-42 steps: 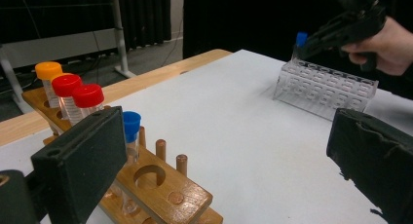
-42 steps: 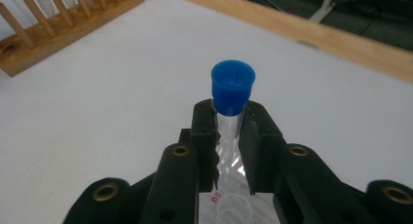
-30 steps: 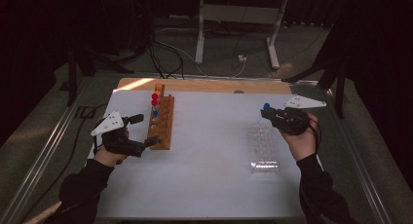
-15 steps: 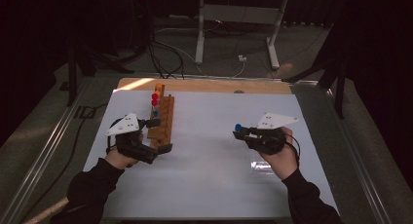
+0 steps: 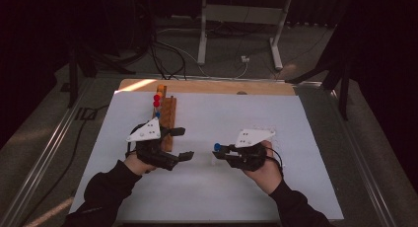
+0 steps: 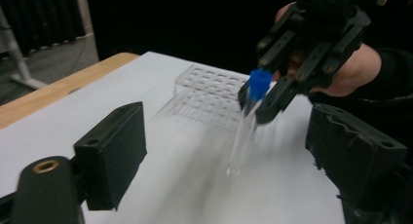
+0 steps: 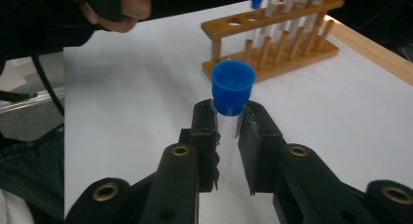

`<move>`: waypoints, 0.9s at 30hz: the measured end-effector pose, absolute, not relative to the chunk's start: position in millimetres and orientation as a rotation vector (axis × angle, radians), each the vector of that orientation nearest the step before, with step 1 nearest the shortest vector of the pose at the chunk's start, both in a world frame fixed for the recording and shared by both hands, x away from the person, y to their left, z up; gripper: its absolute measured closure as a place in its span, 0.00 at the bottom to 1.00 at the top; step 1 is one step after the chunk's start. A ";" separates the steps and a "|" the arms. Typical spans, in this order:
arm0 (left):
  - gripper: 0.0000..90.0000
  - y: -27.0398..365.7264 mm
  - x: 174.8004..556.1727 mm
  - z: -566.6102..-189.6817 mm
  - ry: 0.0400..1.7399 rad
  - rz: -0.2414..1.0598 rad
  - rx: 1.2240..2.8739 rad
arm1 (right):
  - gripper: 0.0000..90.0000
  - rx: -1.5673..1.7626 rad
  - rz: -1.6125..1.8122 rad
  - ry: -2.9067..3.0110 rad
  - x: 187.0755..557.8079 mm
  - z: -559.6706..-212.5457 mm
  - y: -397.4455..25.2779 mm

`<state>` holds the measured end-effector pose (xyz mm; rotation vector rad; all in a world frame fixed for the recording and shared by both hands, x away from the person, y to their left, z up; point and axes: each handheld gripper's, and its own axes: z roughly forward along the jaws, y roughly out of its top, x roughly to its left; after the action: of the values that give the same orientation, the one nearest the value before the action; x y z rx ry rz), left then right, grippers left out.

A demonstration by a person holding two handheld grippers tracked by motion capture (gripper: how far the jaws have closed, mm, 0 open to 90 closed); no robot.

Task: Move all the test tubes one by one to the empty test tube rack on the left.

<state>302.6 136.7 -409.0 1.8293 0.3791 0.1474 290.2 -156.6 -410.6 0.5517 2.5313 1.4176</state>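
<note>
My right tongs (image 7: 226, 131) pinch a clear tube (image 7: 227, 129) just under its blue cap (image 7: 233, 86). My left tongs (image 6: 234, 156) are wide open and empty, facing the tube.

Wooden rack (image 5: 166, 119): on the counter (image 5: 305, 187), left of centre, running front to back.
Tubes in rack (image 5: 156, 102): standing in its far holes.
Clear rack (image 6: 207, 90): on the counter's right half, behind the right hand-held gripper (image 5: 220, 151).
Test tube (image 6: 245, 121): upright between the right hand-held gripper's jaws, above the counter's middle.
Left hand-held gripper (image 5: 183, 144): at the wooden rack's near end, left of the test tube, apart from it.
</note>
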 end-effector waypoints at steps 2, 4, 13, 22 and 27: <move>0.24 131.3 302.1 -408.8 0.362 0.141 1.835 | 0.86 0.539 1.424 2.540 288.8 -411.2 -152.0; 0.27 126.8 301.5 -409.0 0.344 0.136 1.843 | 0.86 0.526 1.427 2.549 287.7 -412.3 -148.1; 0.49 111.1 297.1 -411.2 0.276 0.123 1.856 | 0.86 0.516 1.421 2.566 287.9 -415.1 -142.5; 0.67 99.4 297.0 -412.4 0.234 0.128 1.870 | 0.86 0.512 1.416 2.574 287.7 -415.8 -139.5; 0.75 95.5 296.7 -414.0 0.228 0.149 1.881 | 0.86 0.512 1.416 2.572 287.4 -414.3 -138.6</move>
<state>296.7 95.5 -414.0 1.8810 0.2279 0.1489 287.4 -138.6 -414.3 0.5123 2.5715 1.4164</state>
